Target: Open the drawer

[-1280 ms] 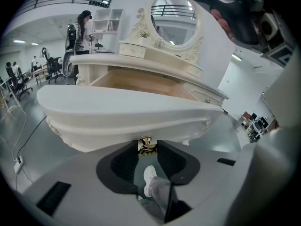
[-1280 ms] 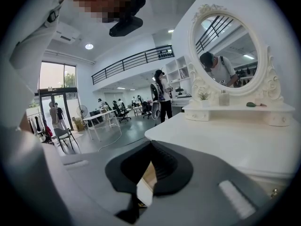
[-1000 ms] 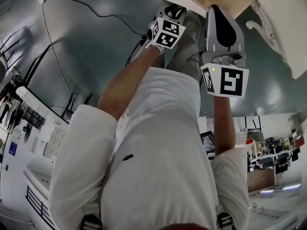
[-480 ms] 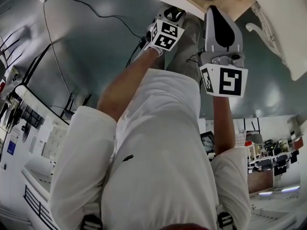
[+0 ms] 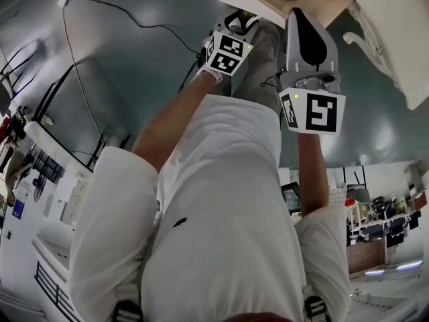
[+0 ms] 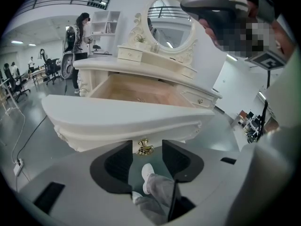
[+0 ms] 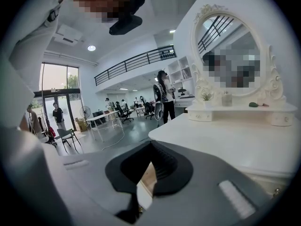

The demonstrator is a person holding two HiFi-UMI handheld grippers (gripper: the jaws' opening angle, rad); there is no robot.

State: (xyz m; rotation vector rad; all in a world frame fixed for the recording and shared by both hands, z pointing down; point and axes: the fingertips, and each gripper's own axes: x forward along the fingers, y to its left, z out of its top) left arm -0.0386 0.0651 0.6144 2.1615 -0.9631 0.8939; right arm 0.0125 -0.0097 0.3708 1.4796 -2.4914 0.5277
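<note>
Spreading just now, left gripper (image 6: 146,143) jaws stand wide, gold knob (image 6: 145,148) in the gap at lower centre, pads clear of it. Drawer (image 6: 127,119) sits pulled open across mid frame, wood bottom showing. Right gripper (image 7: 149,150) jaws closed together, empty, white dressing table (image 7: 235,140) at right.

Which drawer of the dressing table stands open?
The wide centre drawer with the brass knob: pulled out, its wooden inside shows. The small drawers on top and the side drawer are shut.
</note>
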